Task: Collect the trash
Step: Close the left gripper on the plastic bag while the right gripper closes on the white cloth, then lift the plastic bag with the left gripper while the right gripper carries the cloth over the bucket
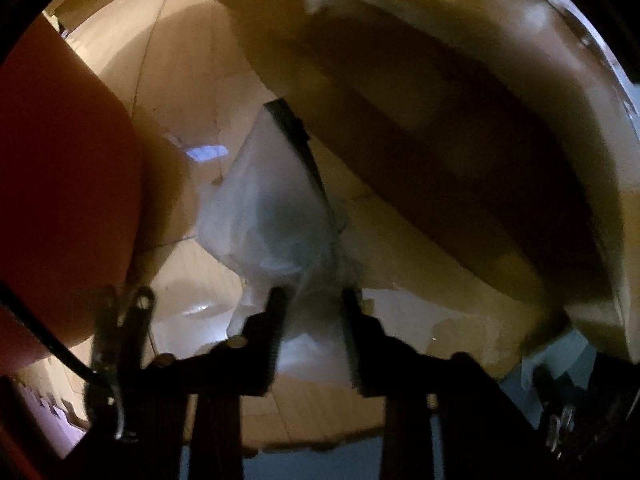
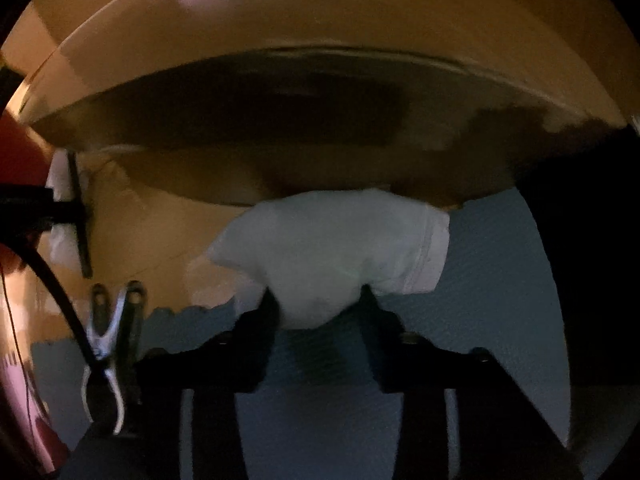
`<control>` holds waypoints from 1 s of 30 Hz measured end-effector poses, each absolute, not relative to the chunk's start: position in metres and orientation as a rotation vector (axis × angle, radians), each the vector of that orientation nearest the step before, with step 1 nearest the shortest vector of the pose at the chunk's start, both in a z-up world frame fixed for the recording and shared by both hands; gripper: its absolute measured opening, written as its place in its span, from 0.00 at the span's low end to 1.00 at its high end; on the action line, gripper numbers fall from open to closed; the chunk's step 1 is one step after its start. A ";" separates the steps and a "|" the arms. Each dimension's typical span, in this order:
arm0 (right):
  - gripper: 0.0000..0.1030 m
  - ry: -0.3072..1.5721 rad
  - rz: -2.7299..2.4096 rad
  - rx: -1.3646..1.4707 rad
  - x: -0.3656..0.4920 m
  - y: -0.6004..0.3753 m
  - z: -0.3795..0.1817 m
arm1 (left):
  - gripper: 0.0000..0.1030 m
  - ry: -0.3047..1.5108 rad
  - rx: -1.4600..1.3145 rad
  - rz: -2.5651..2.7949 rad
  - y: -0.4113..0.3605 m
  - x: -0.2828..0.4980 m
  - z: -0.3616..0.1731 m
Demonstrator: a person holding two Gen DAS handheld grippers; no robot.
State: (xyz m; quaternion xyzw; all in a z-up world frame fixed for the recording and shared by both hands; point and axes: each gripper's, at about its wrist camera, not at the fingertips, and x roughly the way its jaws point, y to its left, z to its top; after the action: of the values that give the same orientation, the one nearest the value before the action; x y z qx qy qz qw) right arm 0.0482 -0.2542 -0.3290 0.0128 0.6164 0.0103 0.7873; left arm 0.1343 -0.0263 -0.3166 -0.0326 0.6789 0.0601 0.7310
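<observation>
Left gripper (image 1: 310, 300): one pair of dark ribbed fingers, drawn nearly together, pinching the lower end of a translucent plastic bag (image 1: 266, 208); the pads press into the film on both sides.
Plastic bag: one, crumpled and pale, rising from the left fingers over the wooden floor (image 1: 192, 92), with a dark strip along its upper right edge.
Right gripper (image 2: 318, 300): one pair of dark fingers, narrowed onto a white crumpled wad (image 2: 336, 248); the wad bulges above and between the pads, so it is clamped.
White wad: one, soft-looking, paper or cloth cannot be told; it sits over a blue-grey mat (image 2: 488, 320), close under the edge of a curved tan piece of furniture (image 2: 320, 16).
Spring clips: two counted, one beside each gripper, a dim one (image 1: 120, 320) in the left wrist view and a shiny metal one (image 2: 110, 344) in the right wrist view.
Red surface (image 1: 60, 200): one broad red shape at the left edge of the left wrist view; what it is cannot be told.
Light: dim and blurred in both views.
</observation>
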 end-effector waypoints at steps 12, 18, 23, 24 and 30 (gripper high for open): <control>0.16 1.365 0.105 0.072 0.037 -0.260 -0.295 | 0.12 1.487 -0.120 0.040 -0.028 0.114 -0.267; 0.16 1.340 0.111 0.080 0.025 -0.251 -0.265 | 0.12 1.431 -0.129 0.004 -0.035 0.103 -0.217; 0.16 1.299 0.125 0.107 0.020 -0.252 -0.233 | 0.12 1.374 -0.134 -0.033 -0.041 0.092 -0.170; 0.16 1.286 0.130 0.102 0.020 -0.248 -0.225 | 0.12 1.361 -0.132 -0.036 -0.051 0.081 -0.154; 0.16 1.210 0.159 0.104 0.017 -0.246 -0.172 | 0.12 1.284 -0.157 -0.055 -0.053 0.066 -0.105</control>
State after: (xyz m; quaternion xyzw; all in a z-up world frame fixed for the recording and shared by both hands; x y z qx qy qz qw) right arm 0.0170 -0.2461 -0.1720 0.0490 0.5677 0.0747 0.8183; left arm 0.0659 -0.0527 -0.1052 -0.0732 0.5982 -0.0255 0.7976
